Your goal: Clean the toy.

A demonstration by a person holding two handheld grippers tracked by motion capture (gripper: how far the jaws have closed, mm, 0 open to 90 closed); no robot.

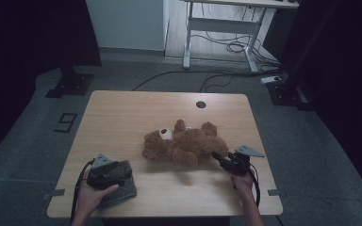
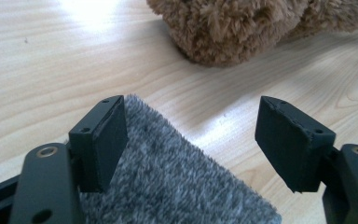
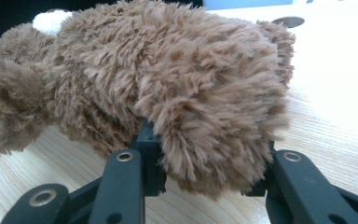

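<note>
A brown teddy bear [image 1: 184, 143] lies on its side in the middle of the wooden table [image 1: 122, 113]. My right gripper [image 1: 218, 157] comes at it from the right and is shut on one furry limb, which bulges between the jaws in the right gripper view [image 3: 205, 140]. A folded grey fleecy cloth [image 1: 120, 190] lies near the table's front left. My left gripper [image 1: 126, 170] hovers over it with the jaws wide apart. In the left gripper view the cloth [image 2: 168, 177] runs under the left gripper [image 2: 191, 135], and the bear [image 2: 223, 28] lies ahead.
A round cable hole [image 1: 201, 104] sits near the table's far edge. Beyond the table stand a white desk frame [image 1: 226, 28], loose floor cables [image 1: 226, 47] and two black stand bases [image 1: 70, 84]. Bare wood spans the table's left and far parts.
</note>
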